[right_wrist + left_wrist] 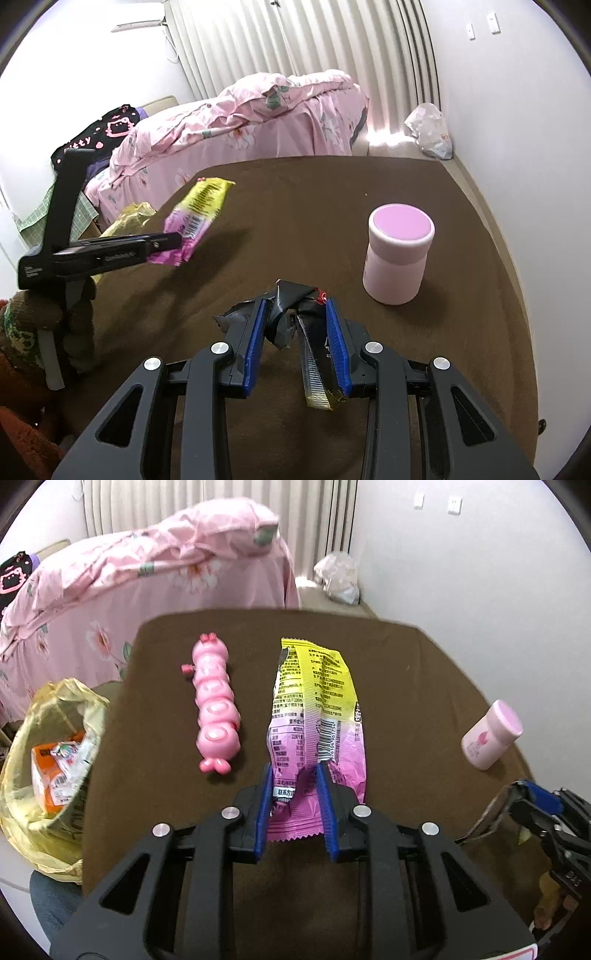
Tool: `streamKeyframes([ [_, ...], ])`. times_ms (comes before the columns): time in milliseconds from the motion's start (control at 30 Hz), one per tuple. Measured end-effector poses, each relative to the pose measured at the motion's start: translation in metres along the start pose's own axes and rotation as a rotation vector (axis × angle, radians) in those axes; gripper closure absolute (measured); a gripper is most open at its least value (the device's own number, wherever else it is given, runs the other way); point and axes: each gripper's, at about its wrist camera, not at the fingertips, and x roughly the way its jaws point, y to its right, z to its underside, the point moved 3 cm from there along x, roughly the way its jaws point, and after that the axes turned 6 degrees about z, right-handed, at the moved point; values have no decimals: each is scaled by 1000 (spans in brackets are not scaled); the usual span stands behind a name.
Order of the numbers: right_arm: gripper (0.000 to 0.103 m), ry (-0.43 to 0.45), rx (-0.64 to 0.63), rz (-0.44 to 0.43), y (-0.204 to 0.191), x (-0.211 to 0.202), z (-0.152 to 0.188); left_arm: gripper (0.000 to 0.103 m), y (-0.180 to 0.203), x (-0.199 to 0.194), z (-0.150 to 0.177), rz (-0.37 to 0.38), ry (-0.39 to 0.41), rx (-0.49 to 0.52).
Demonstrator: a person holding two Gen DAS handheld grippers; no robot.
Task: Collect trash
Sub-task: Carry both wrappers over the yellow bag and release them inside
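Observation:
My left gripper (294, 771) is shut on the pink end of a yellow and pink snack wrapper (317, 701), lifted above the brown table (406, 672). The right wrist view shows that wrapper (195, 214) hanging in the air from the left gripper (177, 240). My right gripper (295, 306) has its blue pads on either side of a crumpled black wrapper (291, 314) lying on the table (295, 206); the pads touch it. A bin lined with a yellow bag (48, 760) stands left of the table and holds orange and white trash.
A pink caterpillar toy (216, 709) lies on the table left of the wrapper. A pink bottle (397, 254) stands upright at the right. A bed with a pink floral cover (240, 125) is behind. A white plastic bag (428, 129) sits by the wall.

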Motion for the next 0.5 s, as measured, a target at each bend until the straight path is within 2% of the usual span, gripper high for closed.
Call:
streamKeyframes([
  [233,72,92,-101,-39,-38,-15,-40,80,-27,-59,-12,2,129,-74],
  [500,72,163,-270,-154,-121,-18,-94,80,-110,-127,-12,-134,256,-206],
])
